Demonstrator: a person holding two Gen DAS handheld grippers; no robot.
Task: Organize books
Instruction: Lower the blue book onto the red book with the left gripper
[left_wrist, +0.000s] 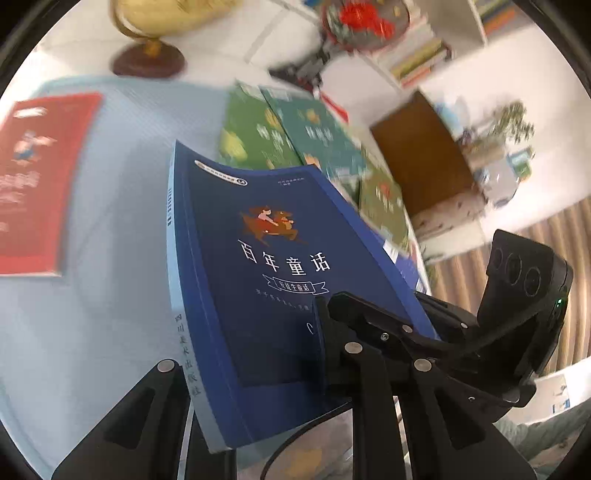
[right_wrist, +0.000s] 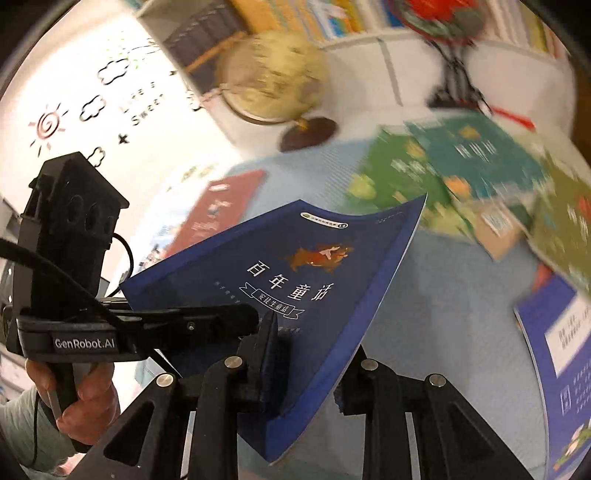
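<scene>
A dark blue paperback with white Chinese title lettering hangs tilted above the table, held from both sides. My left gripper is shut on the blue book's lower edge, one finger over the cover and the other hidden under the spine side. In the same view my right gripper clamps the book's right edge. From the right wrist, my right gripper pinches the blue book at its near corner. The left gripper grips its left side, with a person's hand on its handle.
On the light blue tablecloth lie a red book at the left and several overlapping green books at the back. Another blue book lies at the right. A globe and a white bookshelf stand behind.
</scene>
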